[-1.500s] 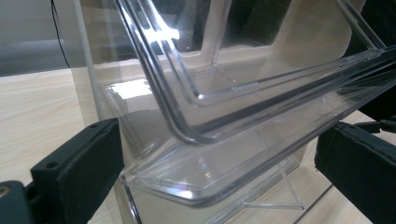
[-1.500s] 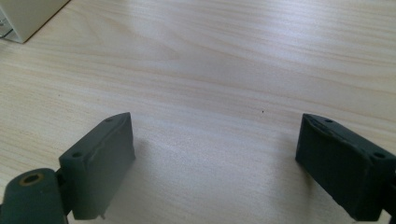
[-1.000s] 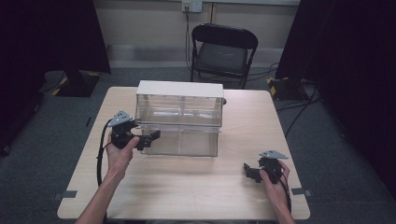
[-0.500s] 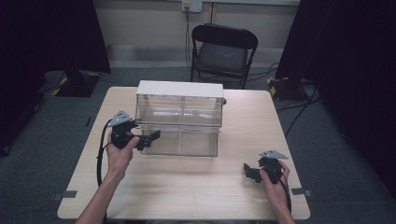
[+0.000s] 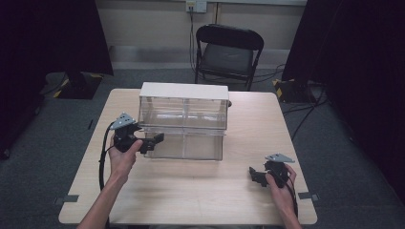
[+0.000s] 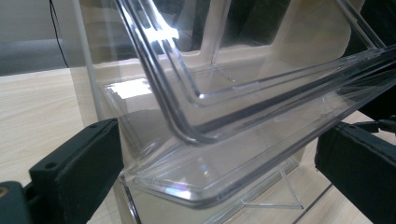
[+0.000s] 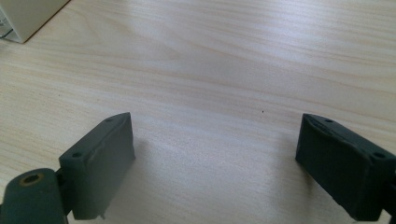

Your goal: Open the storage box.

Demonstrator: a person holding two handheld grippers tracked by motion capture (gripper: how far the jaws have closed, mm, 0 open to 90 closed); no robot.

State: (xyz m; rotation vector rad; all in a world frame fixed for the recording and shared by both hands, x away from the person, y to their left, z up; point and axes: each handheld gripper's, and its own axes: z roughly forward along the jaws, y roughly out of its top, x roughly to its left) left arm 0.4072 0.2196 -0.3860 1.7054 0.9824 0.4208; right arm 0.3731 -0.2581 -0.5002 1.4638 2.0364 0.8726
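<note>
- The right gripper [image 5: 260, 175] rests low over the near right part of the wooden table [image 5: 200, 191], held by the person's right hand [image 5: 282, 183]. In the right gripper view its 2 black jaws stand wide apart with bare wood between them, gripping nothing [image 7: 215, 158].
- The left gripper [image 5: 152, 141] is held by the left hand [image 5: 123, 157] farther in, on the table's left side, and points toward the clear plastic drawer unit [image 5: 184, 121].
- In the left gripper view its 2 jaws are spread to either side of the near left corner of the lower drawer [image 6: 224, 154], and the drawer's transparent rim lies between them [image 6: 219, 182]. Whether the pads touch the plastic cannot be told.
- The lower drawer [image 5: 186, 145] stands pulled partway out toward the person, its front just beside the left gripper's tips.
- The drawer unit sits at the middle of the table, toward the far edge, with a white top [image 5: 184, 90] and 2 clear compartments side by side in its upper row.
- Beyond the table a black folding chair [image 5: 228, 50] stands on the grey floor, facing the table.
</note>
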